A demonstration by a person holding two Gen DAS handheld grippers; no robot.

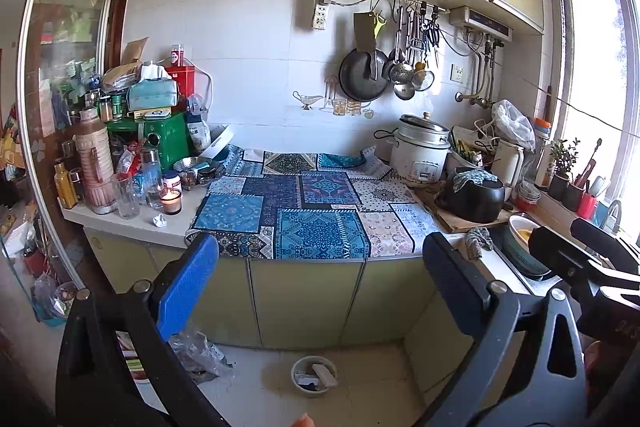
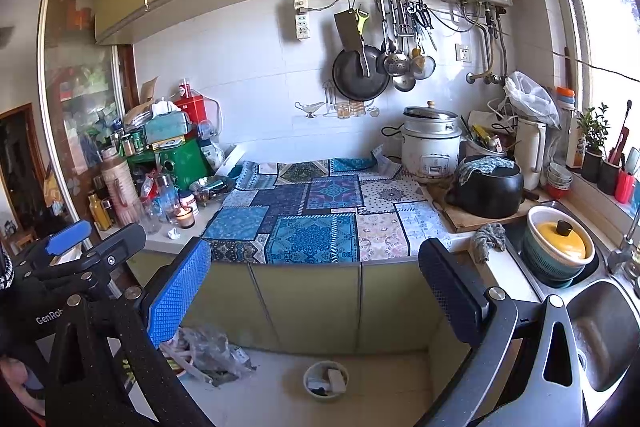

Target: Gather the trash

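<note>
Both the left gripper (image 1: 320, 279) and right gripper (image 2: 316, 287) hang back with jaws wide and empty, so collecting seems not begun: next, reach the crumpled white paper scrap (image 1: 160, 221) beside the lit candle (image 1: 171, 200) on the bench (image 1: 132, 227).

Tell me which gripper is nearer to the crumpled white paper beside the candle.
Left, probably. The left gripper hangs open, closer to the crumpled paper; the right gripper, also open, is farther right, toward the sink.
</note>
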